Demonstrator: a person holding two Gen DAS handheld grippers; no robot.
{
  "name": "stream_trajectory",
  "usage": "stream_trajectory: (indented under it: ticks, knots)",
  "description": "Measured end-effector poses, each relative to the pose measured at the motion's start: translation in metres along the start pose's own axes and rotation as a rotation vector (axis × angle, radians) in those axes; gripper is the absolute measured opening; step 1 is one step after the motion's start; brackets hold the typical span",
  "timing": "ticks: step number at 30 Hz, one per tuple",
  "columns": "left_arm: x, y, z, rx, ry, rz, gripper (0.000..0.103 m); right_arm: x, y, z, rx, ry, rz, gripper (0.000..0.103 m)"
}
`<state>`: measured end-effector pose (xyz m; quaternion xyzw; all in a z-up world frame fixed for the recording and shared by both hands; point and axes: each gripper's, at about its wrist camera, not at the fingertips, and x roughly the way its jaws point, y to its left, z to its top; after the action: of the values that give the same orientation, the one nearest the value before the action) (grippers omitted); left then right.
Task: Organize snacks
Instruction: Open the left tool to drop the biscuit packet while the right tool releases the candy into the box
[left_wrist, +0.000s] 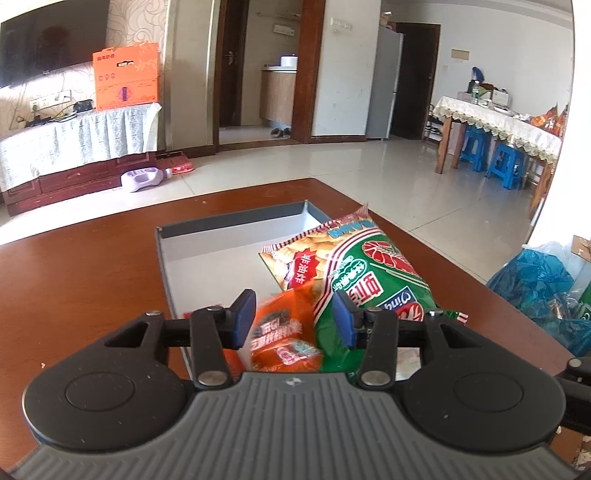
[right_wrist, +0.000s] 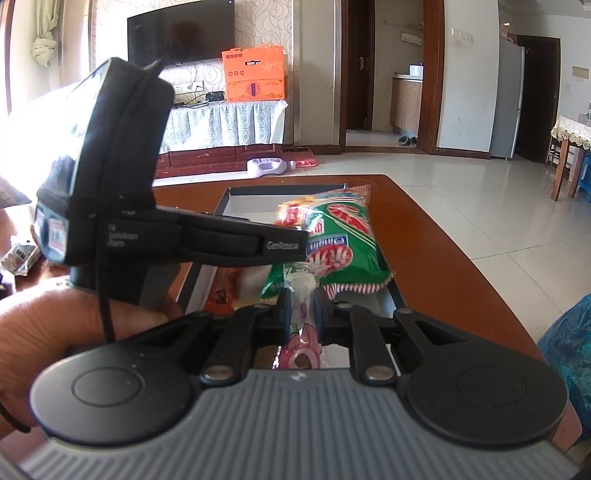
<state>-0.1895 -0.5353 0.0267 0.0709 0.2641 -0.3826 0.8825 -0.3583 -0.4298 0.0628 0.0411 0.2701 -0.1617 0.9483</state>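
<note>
A grey tray (left_wrist: 236, 225) sits on the brown wooden table (left_wrist: 81, 273). A green and red snack bag (left_wrist: 369, 273) lies in the tray, leaning over its right side. An orange snack packet (left_wrist: 284, 332) lies in the near end. My left gripper (left_wrist: 293, 317) is open just above the orange packet, with nothing between its pads. In the right wrist view my right gripper (right_wrist: 301, 314) is shut on a clear pink-printed snack packet (right_wrist: 301, 343) above the tray's (right_wrist: 236, 195) near end, in front of the green bag (right_wrist: 340, 240). The left gripper's body (right_wrist: 110, 177) fills the left.
A blue plastic bag (left_wrist: 546, 291) sits off the table's right edge. Beyond the table are a tiled floor, a TV cabinet with an orange box (left_wrist: 125, 74), and a dining table with blue stools (left_wrist: 506, 162). A small packet (right_wrist: 18, 258) lies at the far left.
</note>
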Motion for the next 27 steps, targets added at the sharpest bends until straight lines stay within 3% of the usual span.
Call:
stream_trajectory:
  ticks: [7,27]
  knots:
    - [-0.005,-0.005,0.001,0.011,-0.019,0.015,0.077,0.002,0.002,0.002,-0.003,0.004,0.002,0.015]
    - [-0.011,-0.007,0.000,0.015,-0.024,0.009,0.081,0.003,0.001,0.002,0.000,-0.051,0.006,0.017]
